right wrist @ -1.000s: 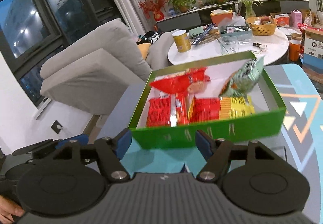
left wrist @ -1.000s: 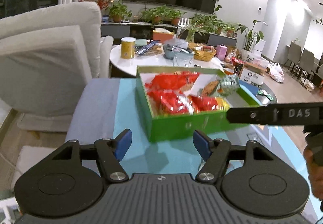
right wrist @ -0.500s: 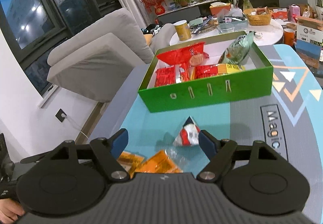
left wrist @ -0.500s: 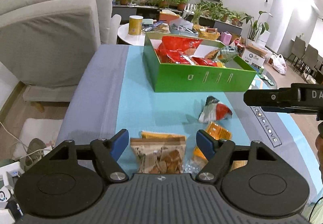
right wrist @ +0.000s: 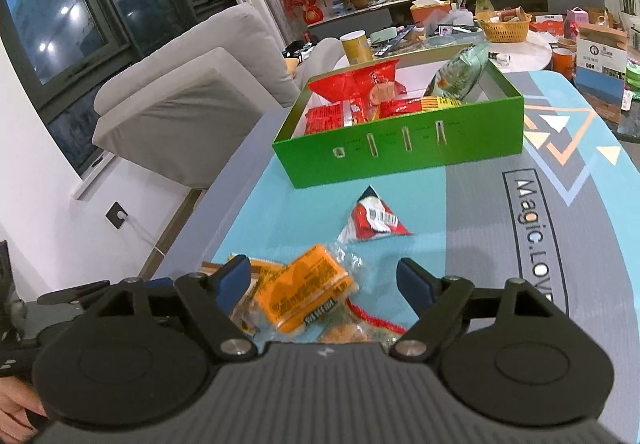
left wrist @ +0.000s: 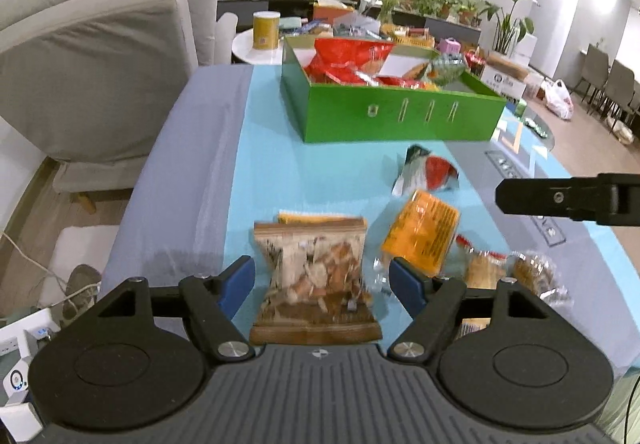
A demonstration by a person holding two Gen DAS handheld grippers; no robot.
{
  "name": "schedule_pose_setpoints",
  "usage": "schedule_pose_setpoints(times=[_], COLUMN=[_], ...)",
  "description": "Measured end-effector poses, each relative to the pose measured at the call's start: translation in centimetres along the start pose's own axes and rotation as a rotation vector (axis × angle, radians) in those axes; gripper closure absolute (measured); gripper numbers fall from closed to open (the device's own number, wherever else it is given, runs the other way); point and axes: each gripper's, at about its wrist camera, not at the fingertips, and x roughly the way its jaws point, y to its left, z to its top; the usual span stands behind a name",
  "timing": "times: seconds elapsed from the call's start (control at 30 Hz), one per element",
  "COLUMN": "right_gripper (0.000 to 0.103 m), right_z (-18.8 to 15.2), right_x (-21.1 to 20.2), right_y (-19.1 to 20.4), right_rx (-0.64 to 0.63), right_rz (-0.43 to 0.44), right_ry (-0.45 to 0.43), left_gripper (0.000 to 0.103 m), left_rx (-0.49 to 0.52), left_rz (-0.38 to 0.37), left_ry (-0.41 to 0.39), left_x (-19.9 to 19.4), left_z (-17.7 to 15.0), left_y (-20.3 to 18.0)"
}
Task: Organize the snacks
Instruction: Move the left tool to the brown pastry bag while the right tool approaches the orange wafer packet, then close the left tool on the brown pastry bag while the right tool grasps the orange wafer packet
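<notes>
A green box (left wrist: 400,116) (right wrist: 404,156) with several snack packs stands at the table's far end. Loose snacks lie near me: a brown packet (left wrist: 316,276) between the fingers of my open left gripper (left wrist: 322,280), an orange packet (left wrist: 420,236) (right wrist: 304,292), a red-and-white triangular packet (left wrist: 428,172) (right wrist: 372,220), and clear-wrapped pastries (left wrist: 516,272). My right gripper (right wrist: 324,280) is open above the orange packet; its body also shows in the left wrist view (left wrist: 568,200). Neither gripper holds anything.
The table carries a blue and grey mat (right wrist: 480,212). A grey sofa (left wrist: 100,64) stands to the left. A round white table (right wrist: 520,44) with a yellow can (left wrist: 266,30), a basket and clutter stands behind the box.
Both grippers have drawn back from the green box toward the near end of the table. The loose snacks have come into view between the open fingers.
</notes>
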Motion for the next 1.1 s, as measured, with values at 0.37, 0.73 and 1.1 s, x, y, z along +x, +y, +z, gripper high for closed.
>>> schedule_pose_setpoints(times=[0.37, 0.73, 1.1], right_gripper=[0.049, 0.049, 0.049], right_z=[-1.2, -1.4, -1.1], right_x=[0.1, 1.2, 2.7], right_y=[0.1, 0.5, 1.4], right_rx=[0.004, -0.004, 0.001], right_rz=[0.002, 0.0, 0.002], right_ry=[0.021, 0.053, 0.099], left_gripper=[0.031, 0.036, 0.046], left_rx=[0.004, -0.039, -0.057], left_rz=[0.006, -0.004, -0.027], left_ry=[0.039, 0.049, 0.048], left_x=[1.3, 2.2, 2.0], left_z=[-0.4, -0.5, -0.8], left_y=[-0.2, 0.8, 2.2])
